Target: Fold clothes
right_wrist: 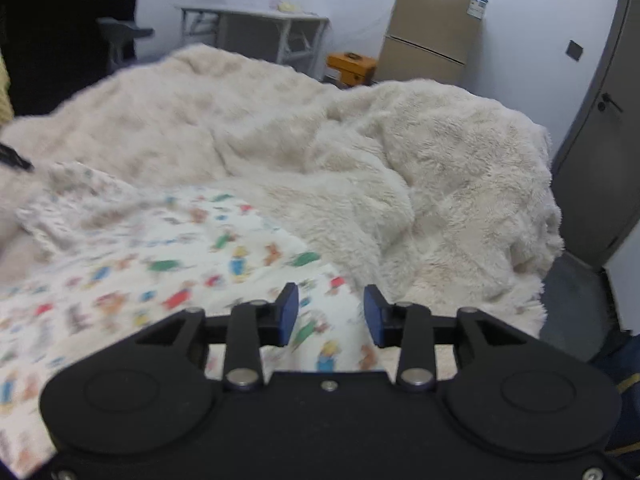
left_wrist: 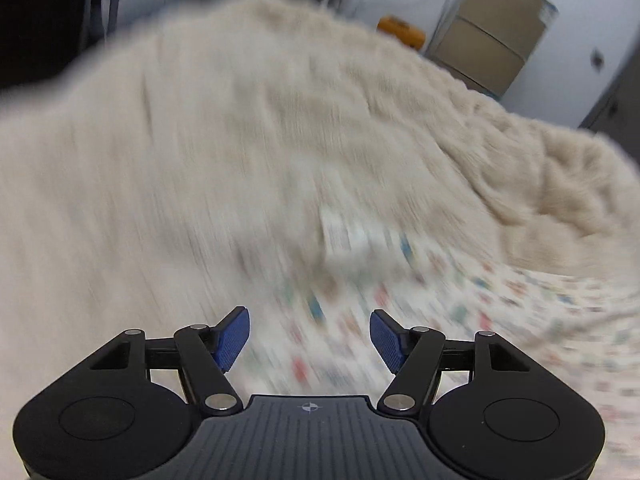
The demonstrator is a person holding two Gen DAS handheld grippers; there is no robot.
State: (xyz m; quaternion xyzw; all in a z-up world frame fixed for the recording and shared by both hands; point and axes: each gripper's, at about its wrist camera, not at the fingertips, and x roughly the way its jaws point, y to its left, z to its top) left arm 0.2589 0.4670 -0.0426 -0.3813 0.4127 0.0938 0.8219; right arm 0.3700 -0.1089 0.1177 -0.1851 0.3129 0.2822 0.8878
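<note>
On the bed, a cartoon-print garment (right_wrist: 168, 264) lies spread flat over a cream fleece blanket (right_wrist: 420, 184), white tag (left_wrist: 344, 240) showing near its edge. Left gripper (left_wrist: 310, 338) hangs above it, jaws released, holding nothing; that view is motion-blurred. Right gripper (right_wrist: 331, 314) over the garment's near edge, jaws apart, empty. Behind: beige fridge (right_wrist: 432, 28), orange box (right_wrist: 352, 66), grey table (right_wrist: 256, 20), door (right_wrist: 600, 152).

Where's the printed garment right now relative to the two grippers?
The printed garment lies flat on the fluffy cream blanket, directly under and ahead of the open right gripper; in the left wrist view it sits before the open left gripper.
</note>
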